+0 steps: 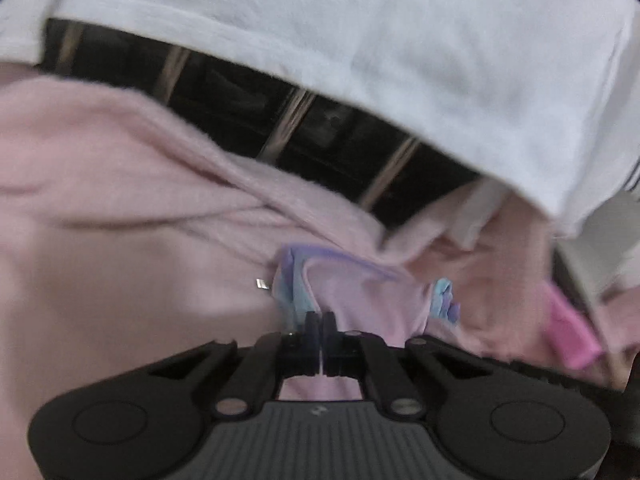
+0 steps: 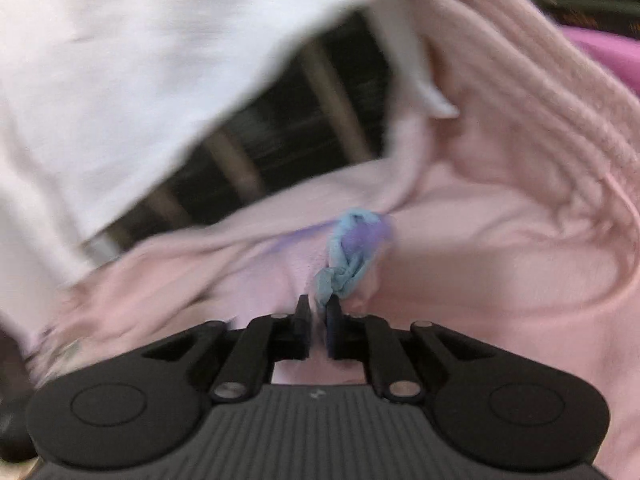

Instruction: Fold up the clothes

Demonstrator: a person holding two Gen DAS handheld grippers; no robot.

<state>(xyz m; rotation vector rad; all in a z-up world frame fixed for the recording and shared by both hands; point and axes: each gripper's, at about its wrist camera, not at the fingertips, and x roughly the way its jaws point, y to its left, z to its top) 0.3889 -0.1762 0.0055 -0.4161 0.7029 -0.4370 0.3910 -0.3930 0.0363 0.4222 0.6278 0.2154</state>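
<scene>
A white cloth [image 1: 400, 52] fills the space above and ahead of your left tool [image 1: 321, 322], its lower hem running at a slant from upper left to lower right. The same white cloth [image 2: 120, 80] lies ahead and to the left of your right tool [image 2: 318, 312]. Under that hem a dark slatted surface [image 1: 248, 120] shows as a band between the white cloth and the pink garment [image 1: 120, 240]; the blur hides what it is.

The pink garment is the thing you are working on. It spreads below and to both sides of each tool, bunched and creased, and in the right view it [image 2: 500, 240] rises in ribbed folds ahead and to the right. A brighter pink piece [image 1: 568, 336] pokes out to the right of your left tool.

Your left tool points forward and slightly down into the cloth, its fingers pressed together on the garment at a blue and purple trim [image 1: 292, 288]. A second bit of that trim [image 1: 444, 300] sits just to the right.

Your right tool is set the same way, its fingers clamped on the garment with a thin fold between them, just below a knotted blue and purple tie [image 2: 352, 248].
</scene>
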